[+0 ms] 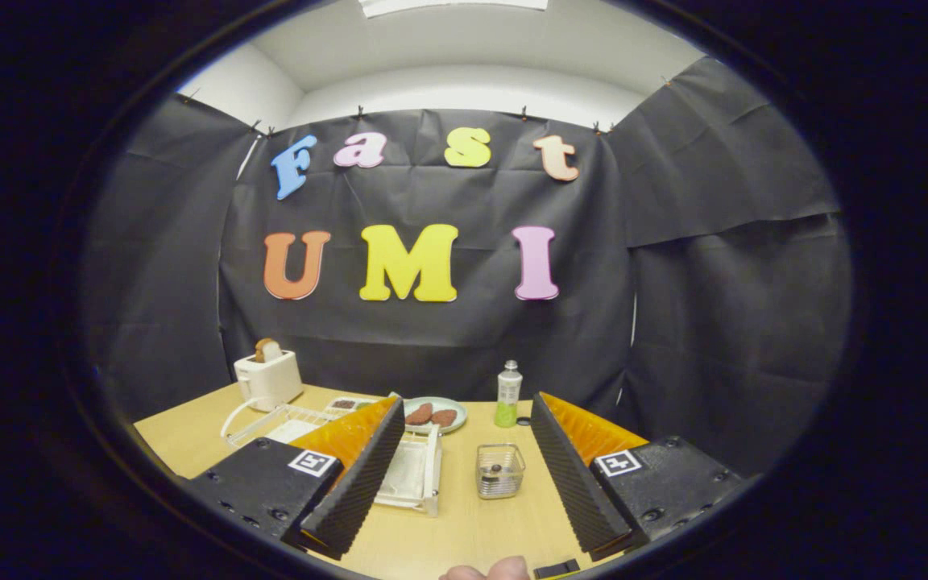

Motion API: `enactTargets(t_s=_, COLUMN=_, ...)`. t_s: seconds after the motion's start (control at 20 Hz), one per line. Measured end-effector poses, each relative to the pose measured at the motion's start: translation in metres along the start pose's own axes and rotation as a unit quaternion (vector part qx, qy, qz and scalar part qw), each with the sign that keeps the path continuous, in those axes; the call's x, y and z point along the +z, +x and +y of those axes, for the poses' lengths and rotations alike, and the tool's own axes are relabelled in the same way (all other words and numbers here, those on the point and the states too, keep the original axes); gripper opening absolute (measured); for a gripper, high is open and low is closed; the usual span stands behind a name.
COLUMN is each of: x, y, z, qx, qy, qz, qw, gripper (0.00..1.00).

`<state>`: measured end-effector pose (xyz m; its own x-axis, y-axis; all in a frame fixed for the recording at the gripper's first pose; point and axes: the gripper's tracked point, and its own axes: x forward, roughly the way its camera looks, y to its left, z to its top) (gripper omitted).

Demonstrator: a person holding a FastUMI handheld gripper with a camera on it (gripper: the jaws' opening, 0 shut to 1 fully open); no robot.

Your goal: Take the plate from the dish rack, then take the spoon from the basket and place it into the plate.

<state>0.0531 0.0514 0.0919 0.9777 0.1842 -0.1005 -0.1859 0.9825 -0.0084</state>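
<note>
My gripper [466, 403] is held above the wooden table [464, 524], open, with nothing between its fingers. A small wire basket [500, 470] stands on the table between the fingers, a little nearer the right one; a small metal item with a dark end lies in it, too small to name. A white dish rack [414, 475] sits just left of the basket, partly hidden behind my left finger [355, 475]. Beyond the rack lies a pale green plate [456, 423] carrying two brown pieces.
A white toaster [269, 379] with toast in it stands at the far left, a white wire tray [271, 423] in front of it. A bottle of green liquid [507, 395] stands beyond the basket. A person's fingertips [486, 570] show at the near table edge.
</note>
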Motion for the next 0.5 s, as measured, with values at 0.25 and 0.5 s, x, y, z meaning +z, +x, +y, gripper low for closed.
enactTargets(t_s=0.25, x=0.042, y=0.058, z=0.030, qx=0.035, qy=-0.039, qz=0.063, qw=0.997, gripper=1.00)
enactTargets(t_s=0.5, x=0.041, y=0.114, z=0.070, qx=0.079, qy=-0.077, qz=0.157, qw=0.981, gripper=1.00)
